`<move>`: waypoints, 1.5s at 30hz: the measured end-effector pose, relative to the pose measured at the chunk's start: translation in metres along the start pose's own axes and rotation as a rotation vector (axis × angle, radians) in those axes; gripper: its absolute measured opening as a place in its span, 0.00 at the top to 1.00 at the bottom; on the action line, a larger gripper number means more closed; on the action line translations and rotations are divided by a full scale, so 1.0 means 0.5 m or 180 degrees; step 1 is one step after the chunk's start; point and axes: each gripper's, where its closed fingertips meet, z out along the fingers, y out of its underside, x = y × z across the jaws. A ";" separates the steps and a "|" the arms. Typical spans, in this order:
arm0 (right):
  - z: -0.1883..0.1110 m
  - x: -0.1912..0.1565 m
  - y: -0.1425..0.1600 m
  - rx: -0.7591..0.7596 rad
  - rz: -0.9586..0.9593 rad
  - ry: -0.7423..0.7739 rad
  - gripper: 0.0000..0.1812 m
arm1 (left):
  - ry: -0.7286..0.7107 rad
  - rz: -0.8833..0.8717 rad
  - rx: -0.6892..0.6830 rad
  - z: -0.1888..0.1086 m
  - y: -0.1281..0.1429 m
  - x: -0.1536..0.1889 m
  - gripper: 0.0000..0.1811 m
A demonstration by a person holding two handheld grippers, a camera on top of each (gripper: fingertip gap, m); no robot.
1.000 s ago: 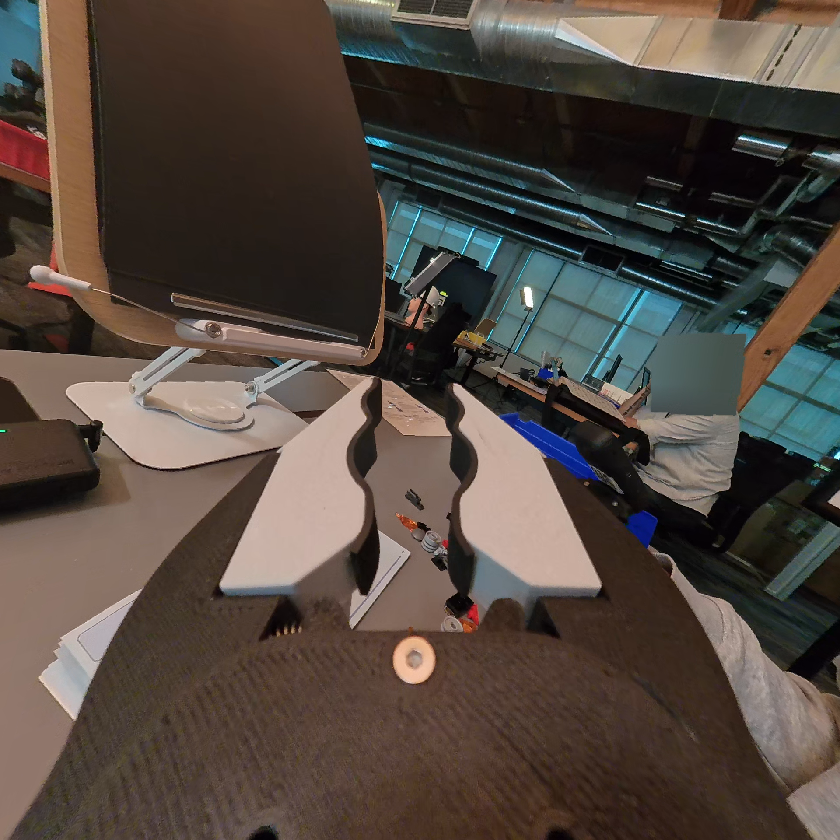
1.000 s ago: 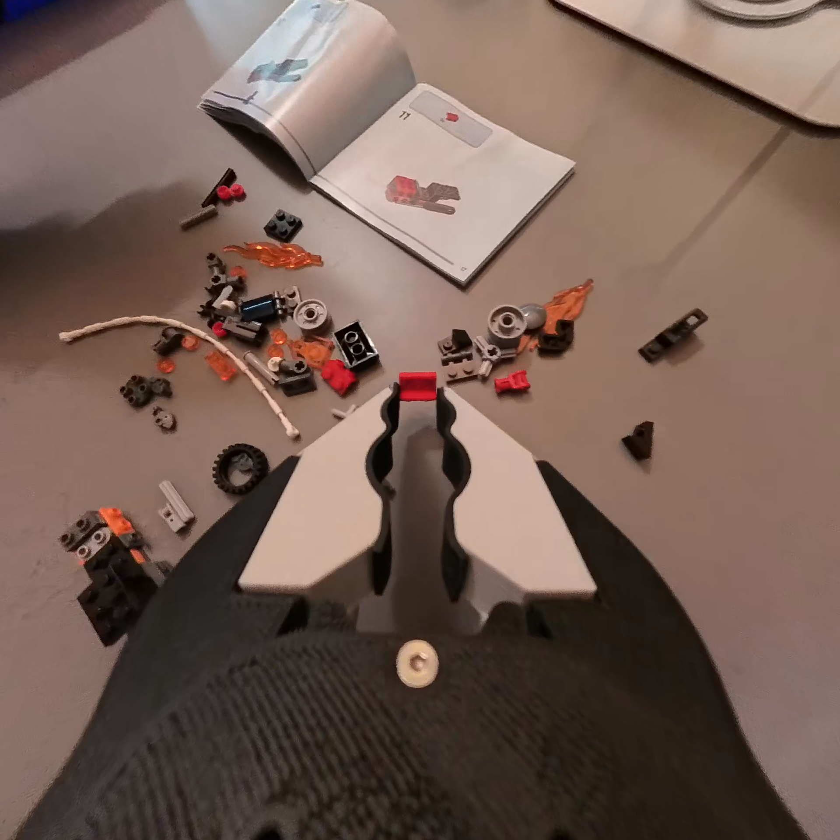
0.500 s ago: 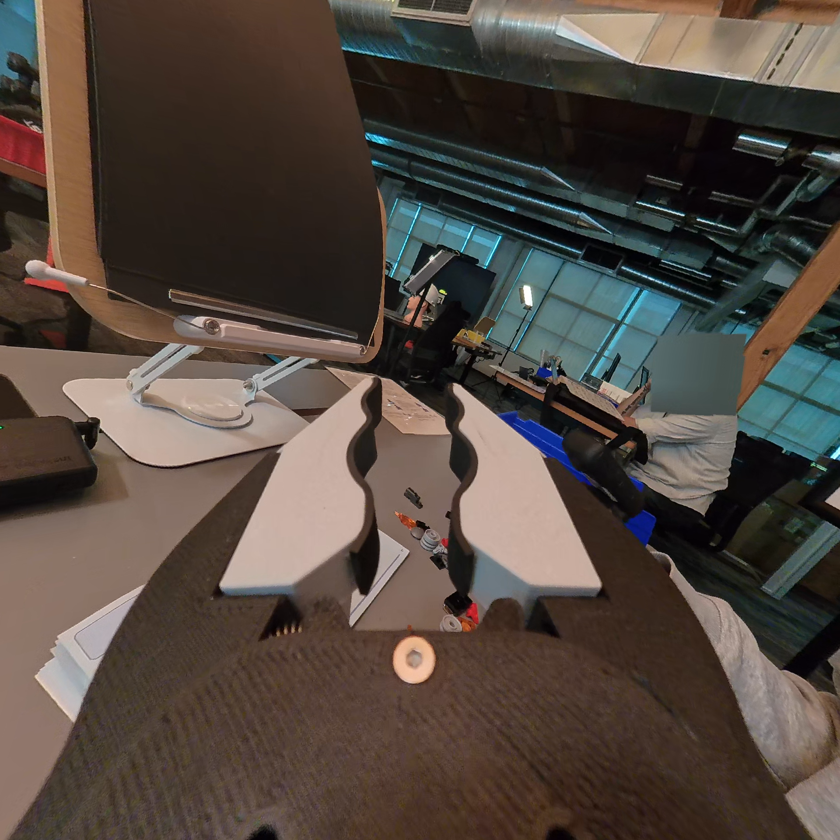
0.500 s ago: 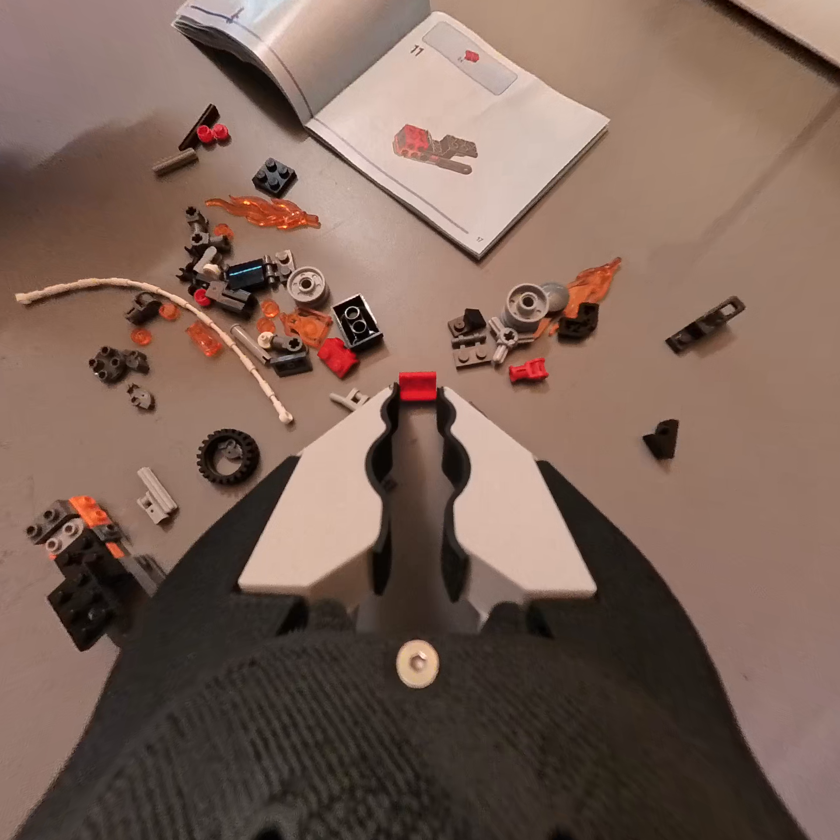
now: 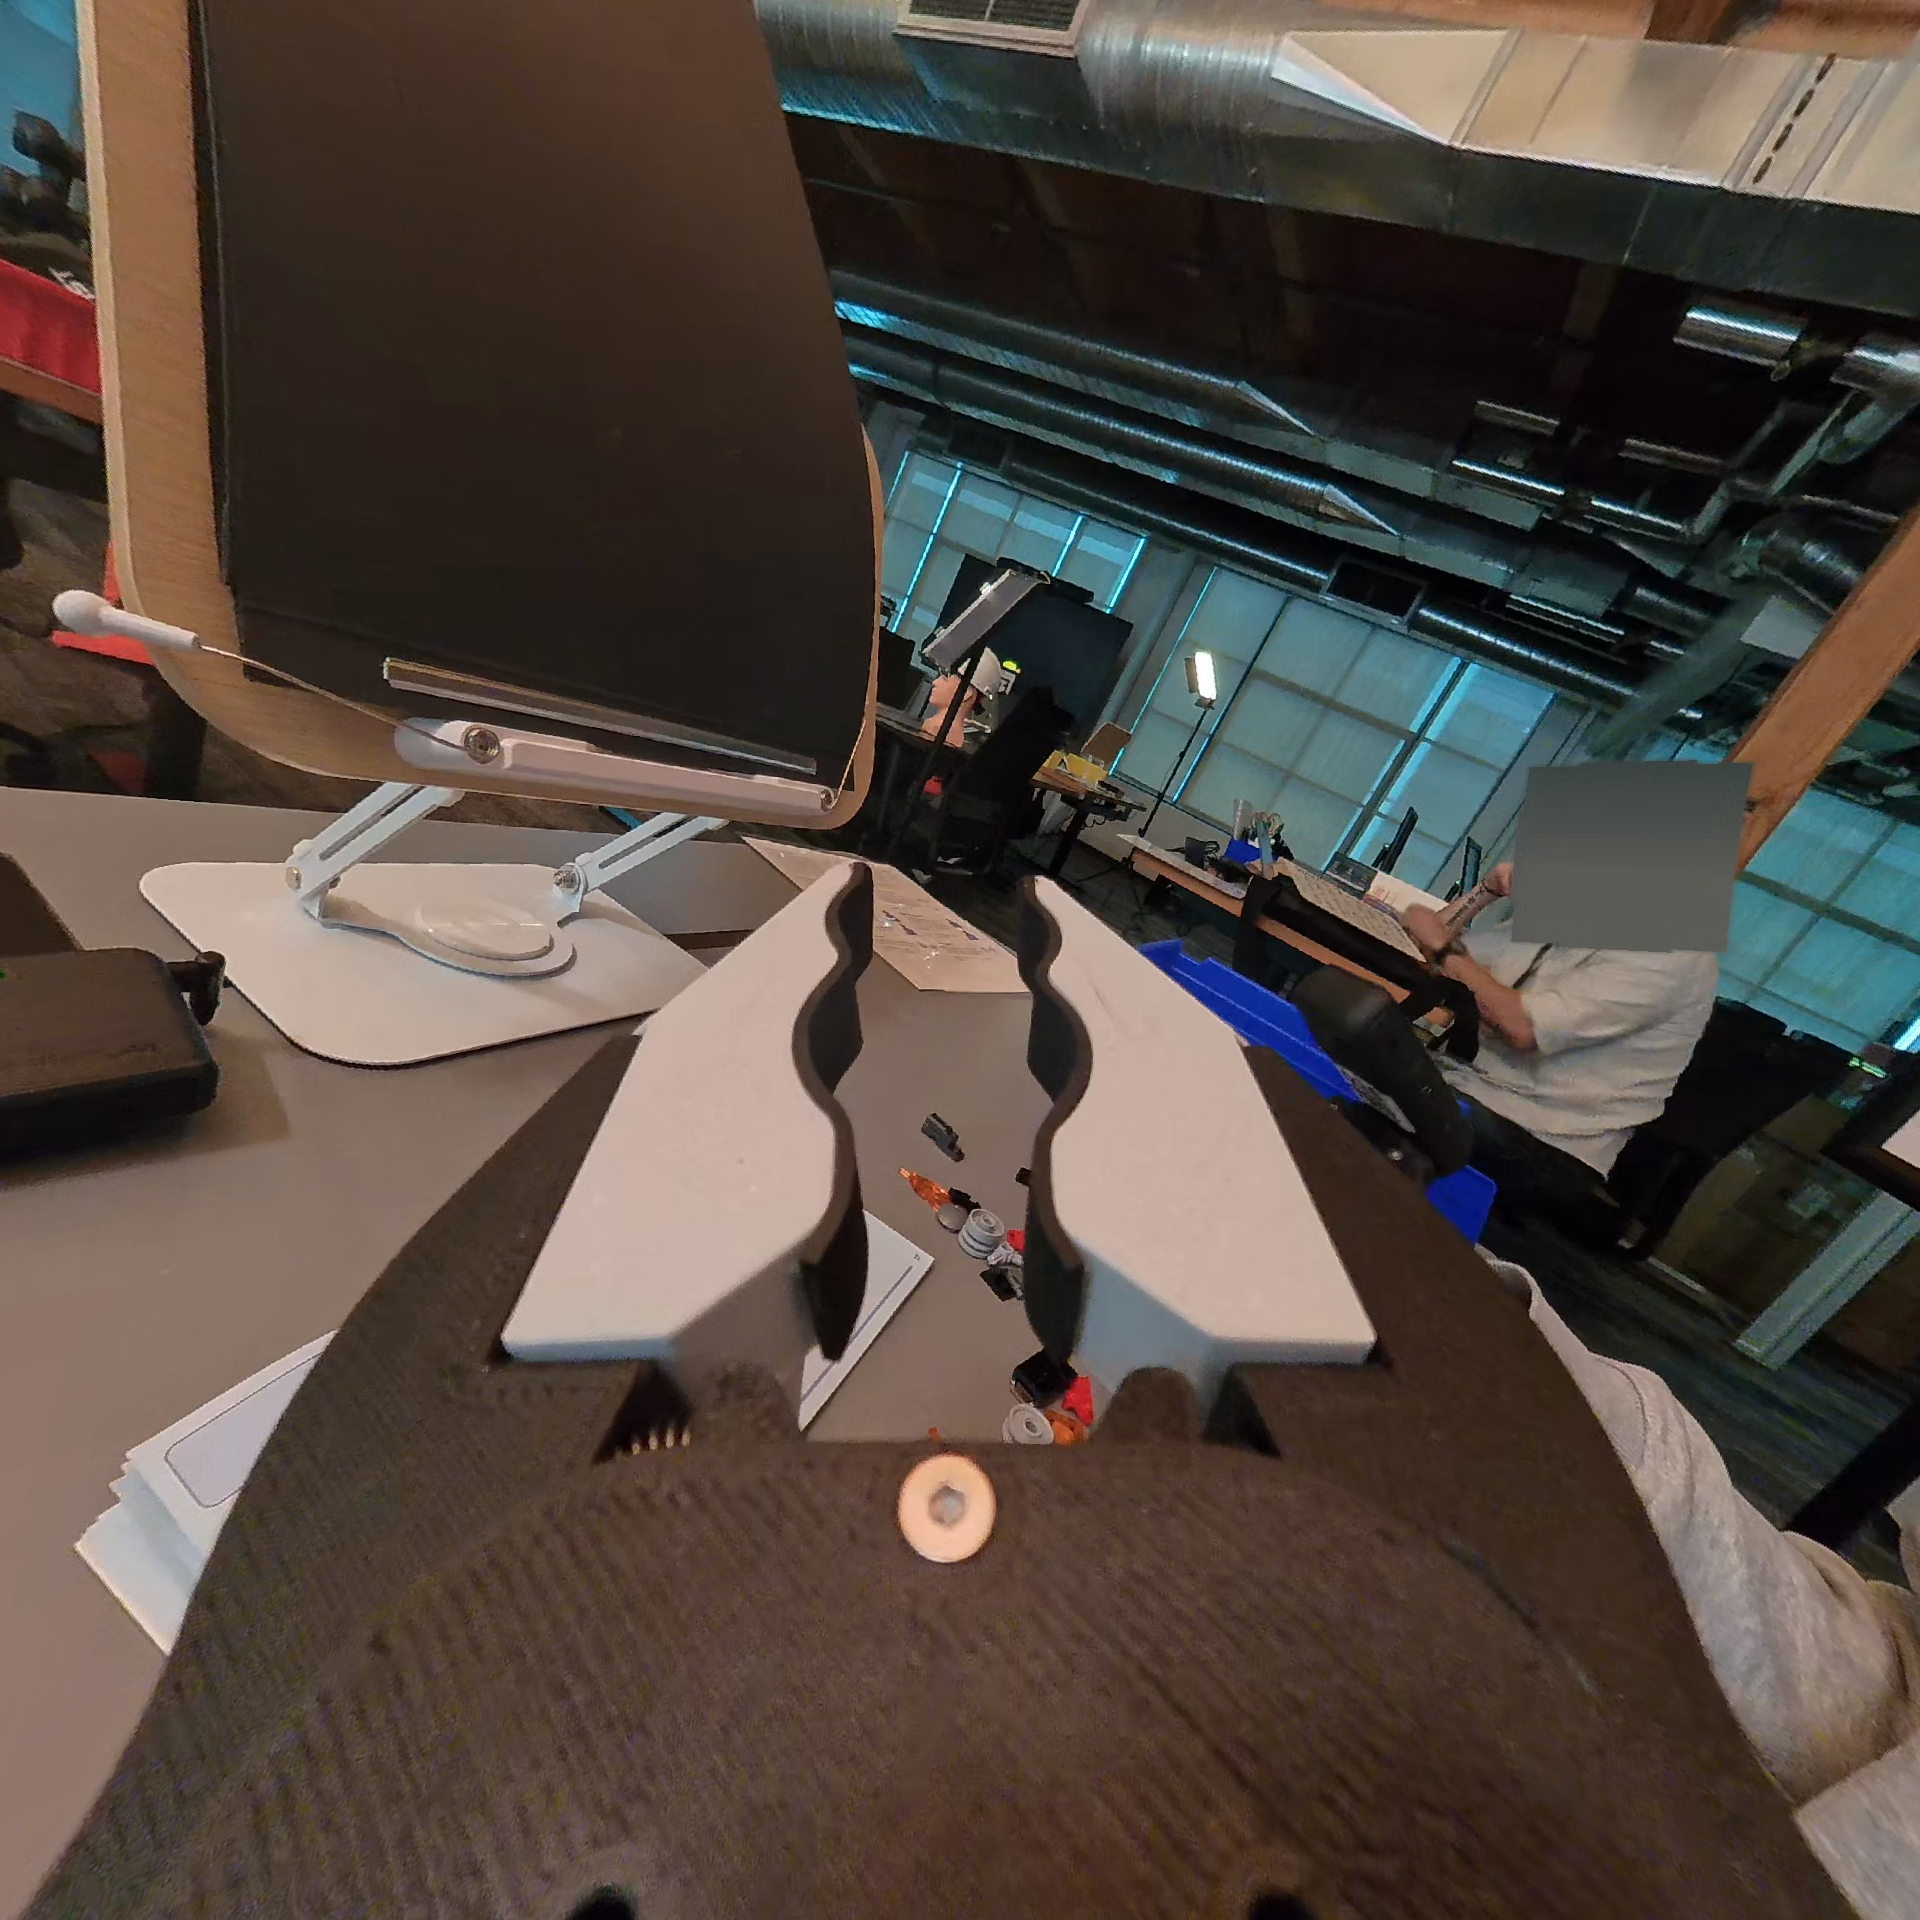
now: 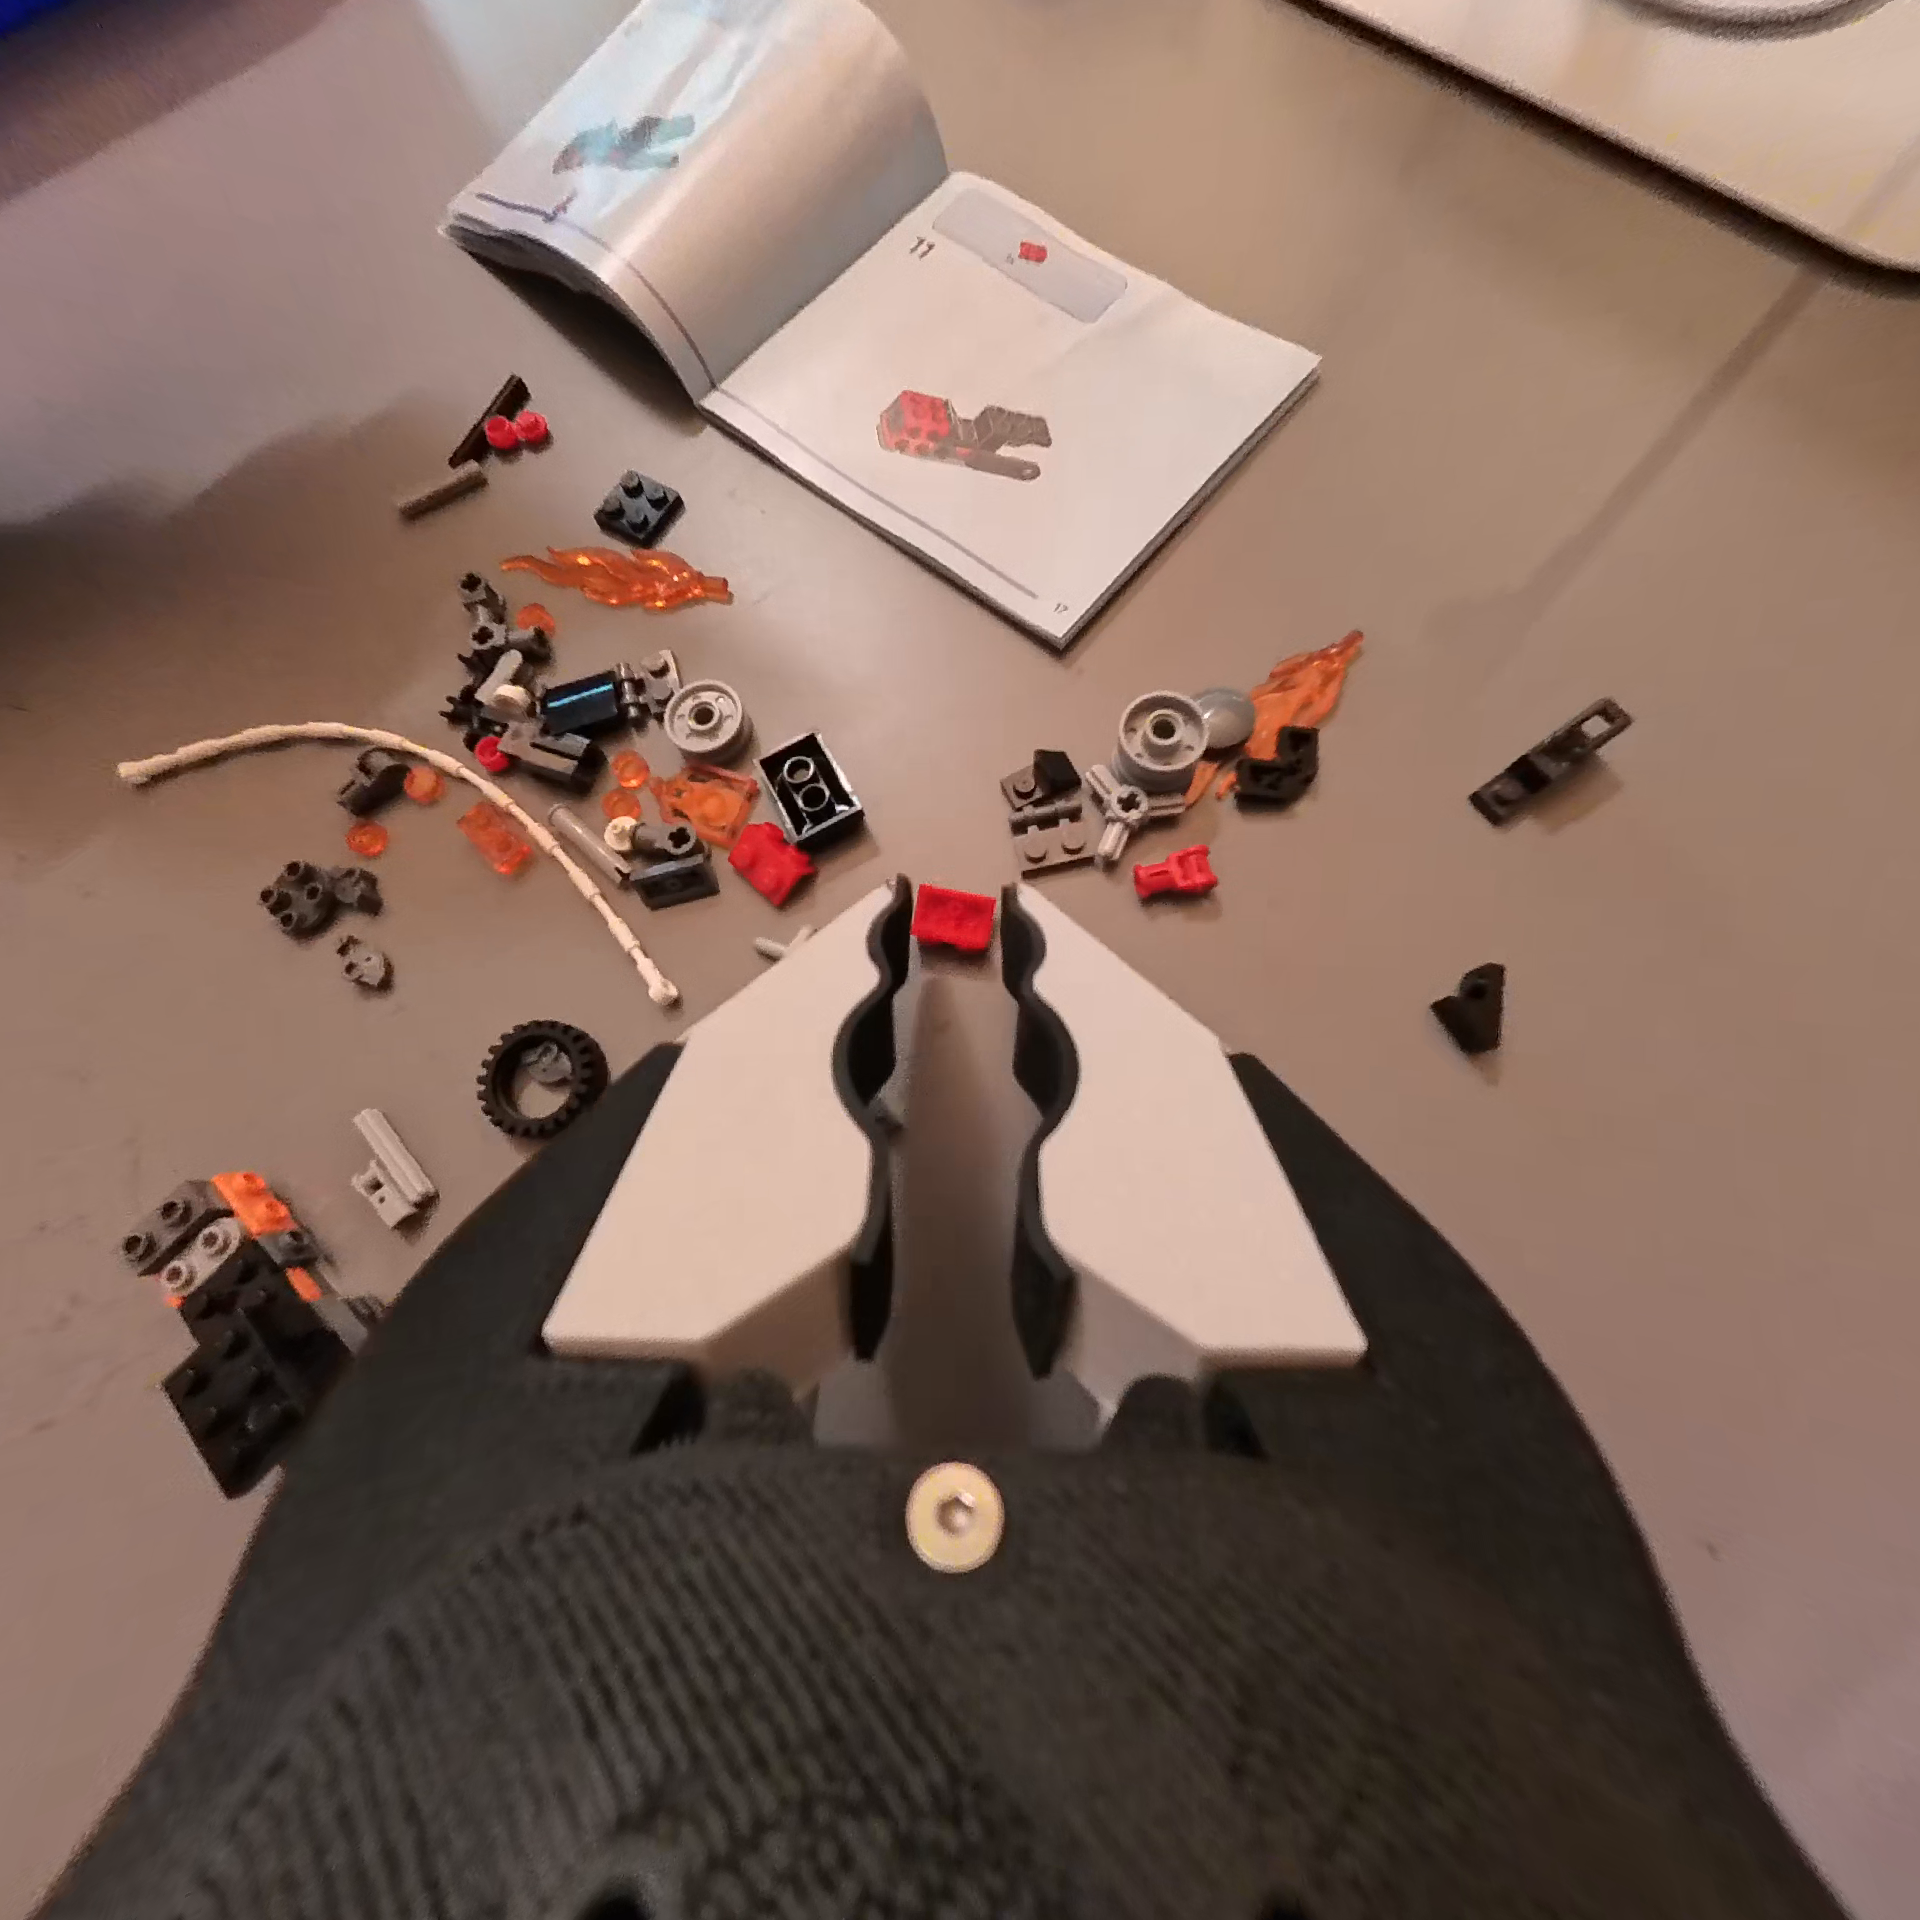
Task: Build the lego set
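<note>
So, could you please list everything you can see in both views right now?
red plate: one, red, between the right fingers.
booklet: one, white, open, beyond the loose parts.
flames: at least two, clear orange, one left of the booklet, one right.
tyre: one, black, left of the right fingers.
string: one, white, through the left pile.
hubs: two, grey, one in each pile.
partial build: one, black, grey and orange, far left.
stand: one, white, holding a dark screen.
bin: one, blue, past the table edge.
person: one, seated in the background.
left gripper: open, empty.
right gripper: shut on the red plate.
</note>
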 end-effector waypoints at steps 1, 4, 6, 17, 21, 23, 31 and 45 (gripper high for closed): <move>-0.003 0.000 -0.005 0.0044 0.0010 -0.0003 0.92 | 0.0000 0.0001 0.0000 0.000 0.000 0.000 0.86; -0.012 0.000 -0.020 0.0195 0.0049 -0.0023 0.93 | 0.0002 -0.0004 -0.0006 0.001 0.001 0.000 0.86; -0.018 0.002 -0.028 0.0280 0.0079 -0.0024 0.93 | 0.0001 -0.0005 -0.0009 0.001 0.002 0.000 0.86; -0.049 0.016 -0.064 0.0652 0.0049 0.0119 0.96 | -0.0010 -0.0055 -0.0088 0.001 0.008 -0.001 0.87; -0.063 0.027 -0.074 0.0770 0.0002 0.0224 0.95 | 0.0082 -0.0060 -0.0436 0.005 0.034 0.007 0.95; -0.071 0.035 -0.077 0.0829 0.0001 0.0283 0.95 | 0.0036 0.0123 -0.0551 -0.002 0.032 0.006 0.95; -0.095 0.058 -0.094 0.1041 -0.0141 0.0571 0.95 | -0.0030 0.0355 -0.0613 -0.031 0.020 -0.029 0.98; -0.099 0.056 -0.120 0.1248 -0.0697 0.0888 0.81 | -0.0201 0.0012 -0.0506 -0.076 -0.008 -0.082 0.85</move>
